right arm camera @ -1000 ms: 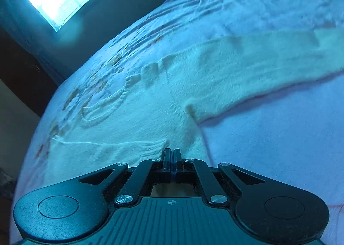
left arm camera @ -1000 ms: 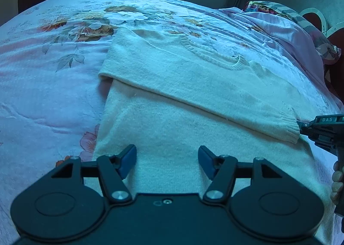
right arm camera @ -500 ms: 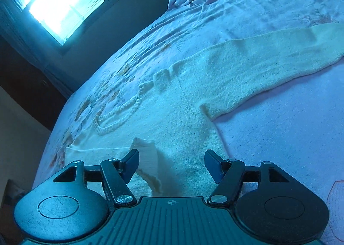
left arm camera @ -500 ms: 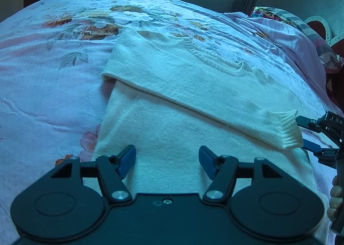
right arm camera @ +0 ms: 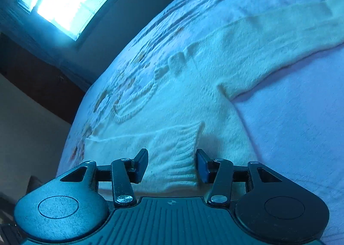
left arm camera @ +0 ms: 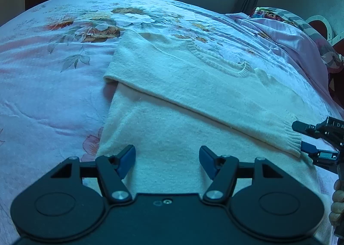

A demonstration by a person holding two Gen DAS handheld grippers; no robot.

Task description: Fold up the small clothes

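lying flat on the floral bedsheet (left arm camera: 53,98), a cream sweater (left arm camera: 193,98) has one sleeve folded across; both the left gripper (left arm camera: 167,160) and right gripper (right arm camera: 172,166) hang with jaws apart, the ribbed cuff (right arm camera: 178,154) lying loose between the right one's.

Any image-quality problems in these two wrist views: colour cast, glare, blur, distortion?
Left wrist: strong blue cast, fisheye bending of the bed edges, dark corners; the sweater is sharp, with a soft shadow under the folded sleeve. Right wrist: the same cast, the window blown out to white, and the sweater's far sleeve smeared with blur, while the ribbed cuff between the open jaws reads clearly.
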